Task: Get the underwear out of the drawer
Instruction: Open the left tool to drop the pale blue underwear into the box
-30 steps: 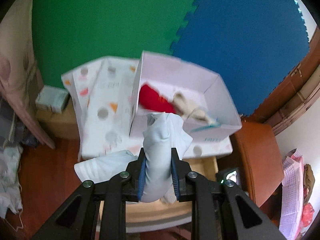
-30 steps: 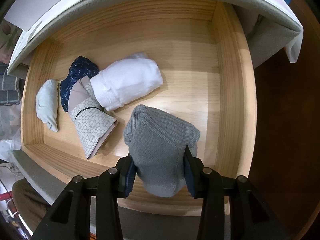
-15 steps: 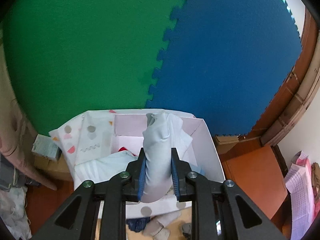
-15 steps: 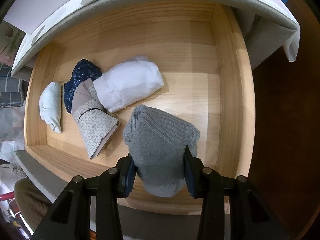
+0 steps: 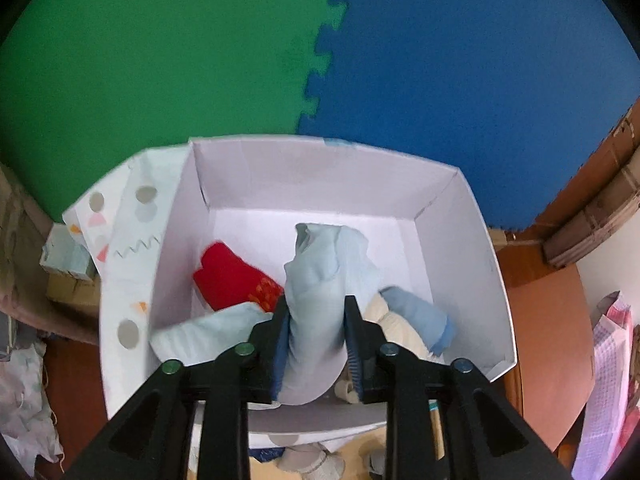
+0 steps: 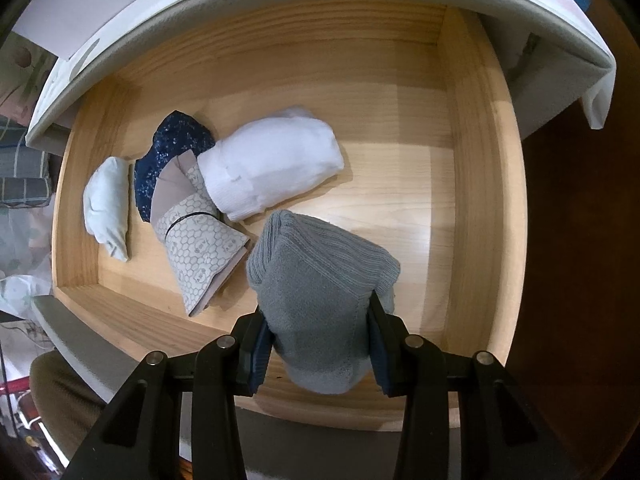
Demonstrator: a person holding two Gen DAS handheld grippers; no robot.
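My left gripper (image 5: 316, 336) is shut on a pale blue folded garment (image 5: 320, 280) and holds it over the open white box (image 5: 468, 248). The box holds a red piece (image 5: 232, 276), a cream piece (image 5: 394, 322), a blue piece (image 5: 420, 316) and a pale striped piece (image 5: 200, 336). My right gripper (image 6: 318, 340) is shut on a grey knitted garment (image 6: 320, 292) above the front of the open wooden drawer (image 6: 476, 184). In the drawer lie a white roll (image 6: 272, 168), a dark blue piece (image 6: 168, 160), a beige patterned roll (image 6: 196, 236) and a pale mint piece (image 6: 106, 204).
The box stands on a white patterned cloth (image 5: 124, 216) covering the cabinet top. Green and blue foam mats (image 5: 320, 52) cover the wall behind. A small teal box (image 5: 64, 256) sits at the left. A brown wooden surface (image 5: 540, 320) lies at the right.
My left gripper has dropped lower and closer to the white box with the pale blue garment. My right gripper has lifted the grey garment slightly; the drawer's contents have not moved.
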